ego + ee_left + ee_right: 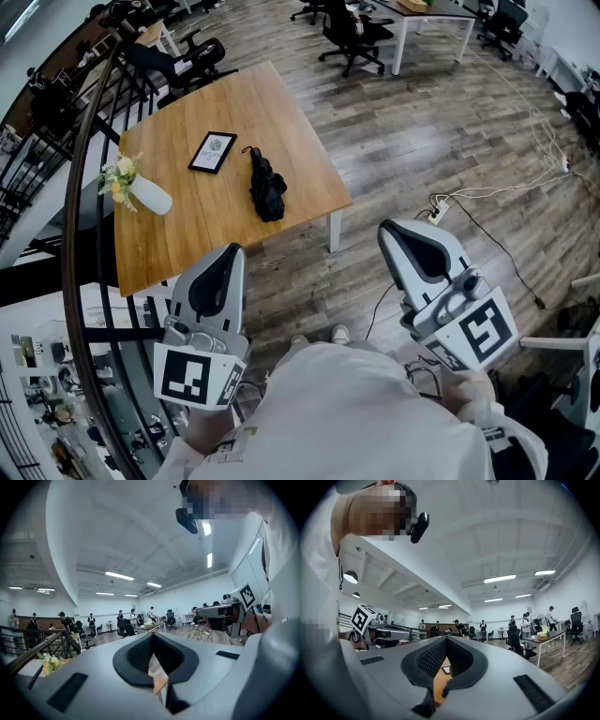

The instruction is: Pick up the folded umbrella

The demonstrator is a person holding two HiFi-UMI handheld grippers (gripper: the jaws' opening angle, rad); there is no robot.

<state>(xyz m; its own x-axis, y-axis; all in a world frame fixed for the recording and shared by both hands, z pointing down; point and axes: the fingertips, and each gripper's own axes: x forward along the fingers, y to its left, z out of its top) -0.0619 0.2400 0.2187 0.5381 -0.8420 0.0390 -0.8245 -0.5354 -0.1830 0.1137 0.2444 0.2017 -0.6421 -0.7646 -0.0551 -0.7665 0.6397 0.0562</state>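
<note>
The folded black umbrella [266,190] lies on the wooden table [187,239], near its right edge, with the handle pointing away from me. Both grippers hang close to my body, well short of the table and apart from the umbrella. My left gripper [226,251] points toward the table's near edge; its jaws [152,635] meet at the tips with nothing between them. My right gripper [394,230] is over the floor to the right of the table, jaws [446,638] likewise shut and empty. The umbrella shows in neither gripper view.
A black-framed card [213,152] lies left of the umbrella, and a white vase [151,198] with flowers [119,175] lies near the table's left edge. A curved dark railing [80,197] runs along the left. Cables [487,195] trail on the floor; office chairs [352,36] stand beyond.
</note>
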